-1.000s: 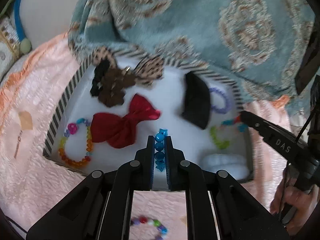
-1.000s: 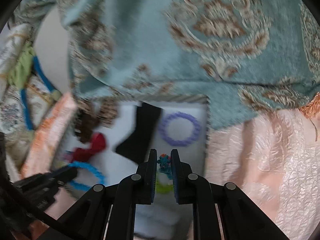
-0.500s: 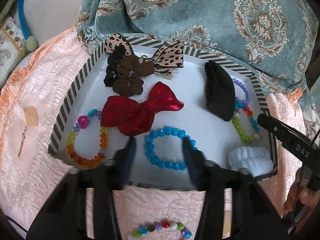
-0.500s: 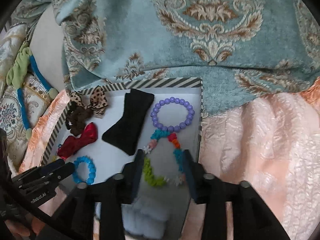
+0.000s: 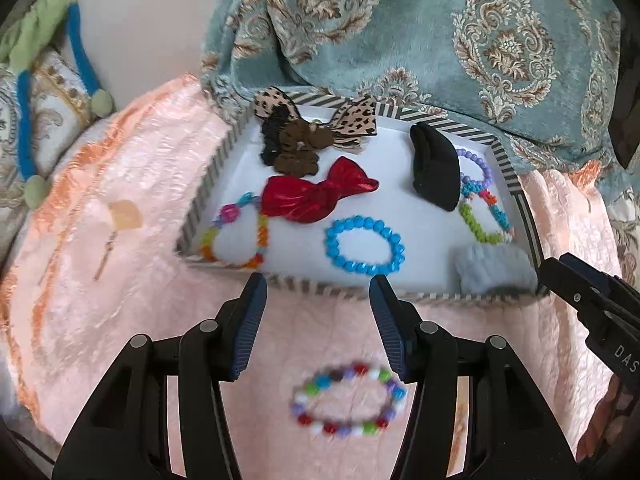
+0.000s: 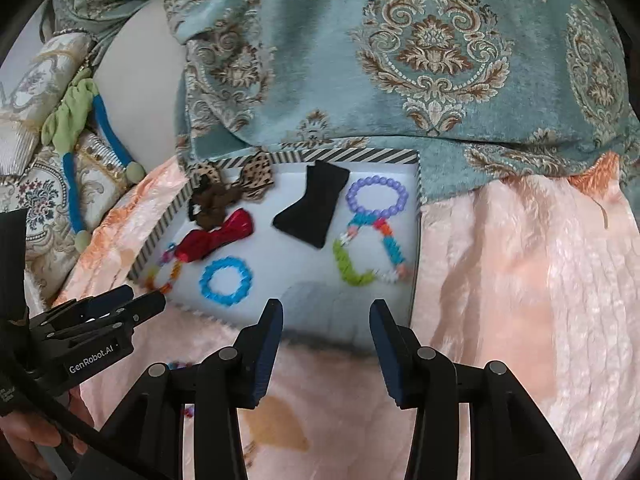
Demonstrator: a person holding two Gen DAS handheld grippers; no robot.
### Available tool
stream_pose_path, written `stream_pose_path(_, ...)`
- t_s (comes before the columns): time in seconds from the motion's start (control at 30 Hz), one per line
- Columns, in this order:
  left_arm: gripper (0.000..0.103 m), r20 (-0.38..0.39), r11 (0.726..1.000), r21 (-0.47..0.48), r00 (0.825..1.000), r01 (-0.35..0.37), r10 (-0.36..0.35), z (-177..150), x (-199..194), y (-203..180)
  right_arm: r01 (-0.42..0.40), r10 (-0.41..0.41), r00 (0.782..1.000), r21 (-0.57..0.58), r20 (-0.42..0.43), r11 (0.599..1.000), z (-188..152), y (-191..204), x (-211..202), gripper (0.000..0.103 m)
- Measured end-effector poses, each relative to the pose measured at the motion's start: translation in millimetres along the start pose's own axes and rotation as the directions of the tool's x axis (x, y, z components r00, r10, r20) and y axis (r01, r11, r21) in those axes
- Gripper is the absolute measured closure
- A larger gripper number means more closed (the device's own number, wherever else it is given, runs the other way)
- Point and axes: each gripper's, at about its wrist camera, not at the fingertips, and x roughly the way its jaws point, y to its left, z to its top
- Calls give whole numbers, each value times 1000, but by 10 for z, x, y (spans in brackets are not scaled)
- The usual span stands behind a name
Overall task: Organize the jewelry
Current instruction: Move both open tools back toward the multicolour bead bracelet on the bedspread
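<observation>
The left gripper [image 5: 318,300] has its two fingers wide apart, and nothing is between them. It hangs just in front of the striped tray [image 5: 208,178], over the pink bedspread [image 5: 120,184]. A bead bracelet of many colours [image 5: 348,400] lies on the bedspread, outside the tray and nearer to the camera than the tray's front wall. It looks a bit blurry.

The right gripper [image 6: 326,318] is opening its fingers, and nothing is between them either. It hangs over the front right corner of the tray, above a fluffy pale blue scrunchie [image 5: 494,266] that sits in that corner.

Inside the tray, the blue bead bracelet [image 5: 364,245] lies flat near the front wall, about in the middle. A rainbow bead bracelet [image 5: 236,232] lies in the front left corner. The red bow [image 5: 316,196] is in the middle of the tray, and one end touches the rainbow bracelet. Behind it, at the back left, sit a brown scrunchie [image 5: 298,148] and a leopard bow [image 5: 352,122]. The black bow [image 5: 436,168] lies at the back right. Beside it, by the right wall, is a purple bead bracelet [image 6: 376,196]. A green, blue and orange bead bracelet [image 6: 372,252] touches it on the front side.

A teal patterned blanket [image 5: 440,32] covers the back edge of the tray.
</observation>
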Motion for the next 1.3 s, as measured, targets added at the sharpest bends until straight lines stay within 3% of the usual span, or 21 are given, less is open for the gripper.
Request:
stream_pose_path(0.23, 50, 59, 999, -10, 997, -48, 48, -248, -375, 135, -9, 9, 1000, -22, 2, 1000, -215, 250, -251, 59)
stream_pose_path(0.37, 50, 81, 998, -10, 995, -65, 65, -416, -549, 176, -20, 20, 1000, -28, 3, 999, -326, 370, -363, 48)
stream_pose_path(0.6, 50, 106, 996, -16, 990, -87, 88, -615, -769, 246, -32, 33, 999, -38, 11, 999, -425, 489, -522, 48)
stream_pose_path(1.1, 50, 102, 995, -77, 992, -69, 77, -802, -1024, 535, -45, 47, 998, -49, 36, 998, -571, 567, -810, 48)
stream_pose_path(1.3, 50, 90, 994, -99, 994, -45, 54, -832, -1040, 699, -18, 20, 999, -39, 49, 999, -574, 392, -924, 48)
